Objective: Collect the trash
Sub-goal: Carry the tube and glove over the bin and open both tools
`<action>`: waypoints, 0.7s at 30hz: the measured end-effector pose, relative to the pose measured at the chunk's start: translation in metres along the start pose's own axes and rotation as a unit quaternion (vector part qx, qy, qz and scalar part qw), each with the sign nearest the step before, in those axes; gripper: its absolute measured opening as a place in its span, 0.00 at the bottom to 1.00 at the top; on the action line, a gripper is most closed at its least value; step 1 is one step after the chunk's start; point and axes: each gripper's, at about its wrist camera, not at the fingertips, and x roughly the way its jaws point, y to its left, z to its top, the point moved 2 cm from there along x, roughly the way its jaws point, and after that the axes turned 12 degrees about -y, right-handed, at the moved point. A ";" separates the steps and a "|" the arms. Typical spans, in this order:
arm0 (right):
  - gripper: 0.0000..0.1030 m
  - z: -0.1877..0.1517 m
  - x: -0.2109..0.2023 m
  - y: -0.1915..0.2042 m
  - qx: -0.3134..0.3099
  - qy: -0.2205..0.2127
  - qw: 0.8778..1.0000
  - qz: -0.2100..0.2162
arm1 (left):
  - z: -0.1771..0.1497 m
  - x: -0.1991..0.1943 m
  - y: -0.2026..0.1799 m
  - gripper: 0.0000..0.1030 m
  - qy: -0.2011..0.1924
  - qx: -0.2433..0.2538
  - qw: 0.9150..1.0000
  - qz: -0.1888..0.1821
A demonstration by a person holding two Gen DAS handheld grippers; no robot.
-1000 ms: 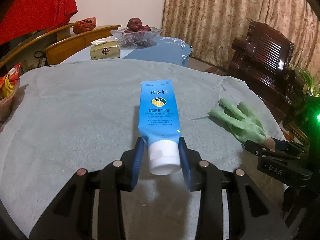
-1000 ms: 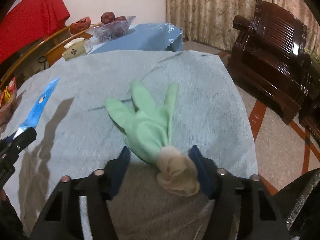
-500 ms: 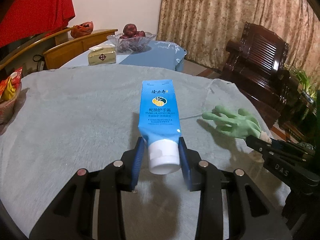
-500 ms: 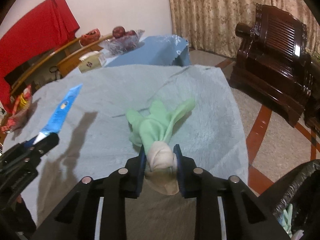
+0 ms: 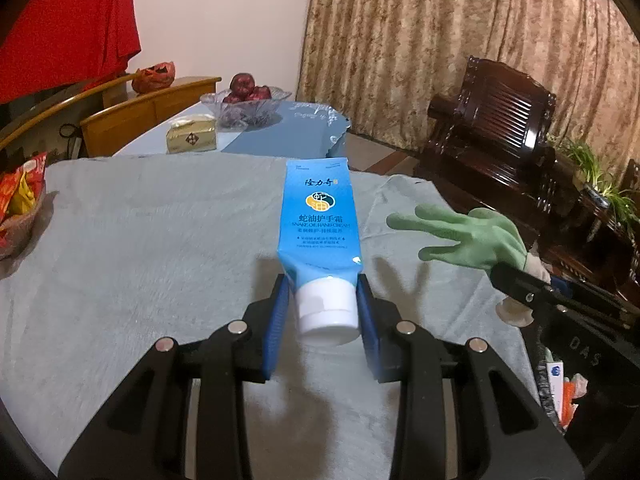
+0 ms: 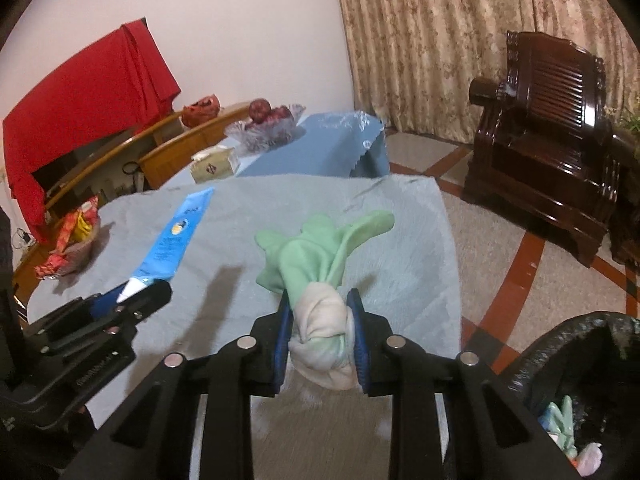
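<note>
Blue hand-cream tube (image 5: 321, 224) clamped at its white cap in left gripper (image 5: 322, 307), now lifted off grey tablecloth (image 5: 140, 248), green glove (image 6: 316, 248) at three o'clock, cuff newly pinched in right gripper (image 6: 320, 334), raised too, black trash bin (image 6: 576, 364) at four o'clock.

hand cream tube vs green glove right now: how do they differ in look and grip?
The hand cream tube is a flat, stiff blue pack with print; the green glove is soft, crumpled cloth. The left tool pinches the tube at its white cap; the right tool pinches the glove at its pale bunched cuff. The tube juts out straight; the glove's fingers flop. Both are lifted off the grey table cloth.
</note>
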 end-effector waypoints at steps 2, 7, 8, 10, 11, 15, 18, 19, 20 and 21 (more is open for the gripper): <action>0.26 0.004 -0.009 -0.001 -0.001 -0.008 1.000 0.000 | 0.003 -0.007 -0.005 0.31 -0.004 0.000 1.000 -0.005; 0.26 0.014 -0.037 -0.006 -0.002 -0.030 1.000 -0.003 | 0.010 -0.024 -0.019 0.31 -0.015 0.005 1.000 -0.016; 0.26 0.017 -0.044 -0.007 -0.002 -0.036 0.999 -0.004 | 0.011 -0.028 -0.022 0.31 -0.017 0.005 1.000 -0.019; 0.26 0.019 -0.055 -0.012 -0.002 -0.044 0.999 -0.007 | 0.012 -0.034 -0.029 0.31 -0.021 0.008 0.999 -0.024; 0.26 0.021 -0.062 -0.014 -0.002 -0.048 0.999 -0.008 | 0.013 -0.038 -0.033 0.31 -0.023 0.010 0.999 -0.029; 0.26 0.024 -0.083 -0.023 -0.006 -0.061 0.998 -0.016 | 0.016 -0.050 -0.050 0.31 -0.029 0.015 0.998 -0.045; 0.26 0.024 -0.100 -0.032 -0.004 -0.068 0.997 -0.025 | 0.016 -0.058 -0.067 0.31 -0.033 0.022 0.997 -0.059; 0.26 0.024 -0.105 -0.036 -0.003 -0.070 0.997 -0.029 | 0.016 -0.060 -0.073 0.31 -0.033 0.023 0.997 -0.065; 0.26 0.024 -0.110 -0.039 -0.003 -0.073 0.997 -0.033 | 0.016 -0.062 -0.078 0.31 -0.034 0.024 0.997 -0.069; 0.26 0.025 -0.117 -0.044 -0.001 -0.075 0.996 -0.039 | 0.015 -0.063 -0.083 0.31 -0.034 0.025 0.996 -0.073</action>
